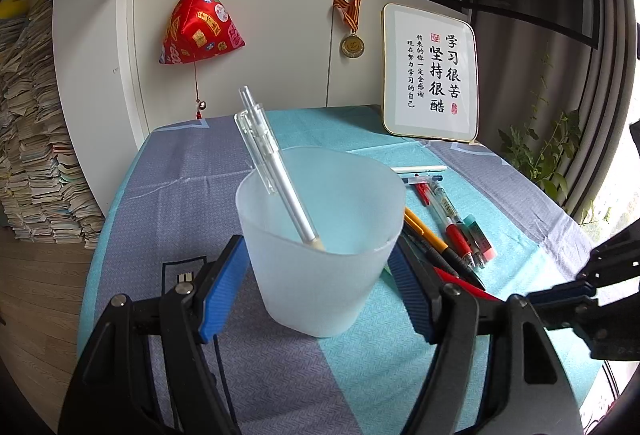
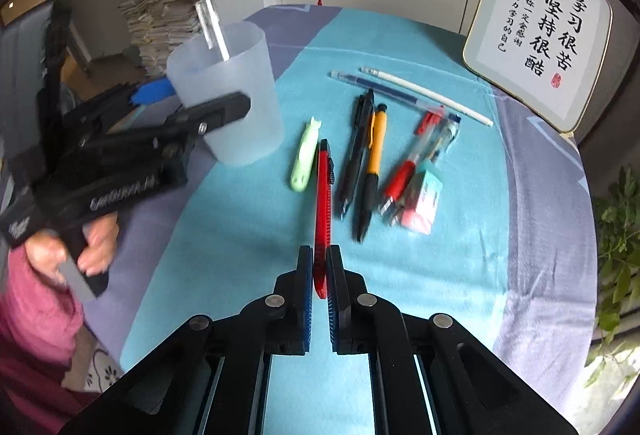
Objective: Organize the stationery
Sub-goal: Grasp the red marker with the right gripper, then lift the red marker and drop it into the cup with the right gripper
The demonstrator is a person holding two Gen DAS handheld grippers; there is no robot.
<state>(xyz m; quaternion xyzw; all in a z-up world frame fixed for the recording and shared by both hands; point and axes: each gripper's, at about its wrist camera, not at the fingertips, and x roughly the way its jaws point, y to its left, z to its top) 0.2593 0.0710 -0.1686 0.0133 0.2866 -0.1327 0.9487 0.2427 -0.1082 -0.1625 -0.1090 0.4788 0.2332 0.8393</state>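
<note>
My left gripper [image 1: 320, 259] is shut on a frosted plastic cup [image 1: 324, 235] standing on the table; a clear silver pen [image 1: 276, 171] leans inside it. The cup [image 2: 232, 91] and left gripper [image 2: 192, 103] also show at the left of the right wrist view. My right gripper [image 2: 320, 259] is shut on the near end of a red pen [image 2: 322, 203], which points away over the table. Beyond it lie a green cutter [image 2: 305, 159], a black pen [image 2: 356, 151], an orange pen [image 2: 374, 163], a red gel pen [image 2: 412, 159], an eraser [image 2: 422, 201], a blue pen [image 2: 384, 87] and a white pen [image 2: 428, 95].
The round table has a teal and grey-blue cloth [image 2: 248, 235]. A framed calligraphy board [image 2: 540, 31] leans against the white cabinet at the back right. A red hanging ornament [image 1: 200, 27] and a medal [image 1: 352, 45] hang on the cabinet. Stacked papers [image 1: 36, 139] stand on the left; a plant [image 2: 618, 255] on the right.
</note>
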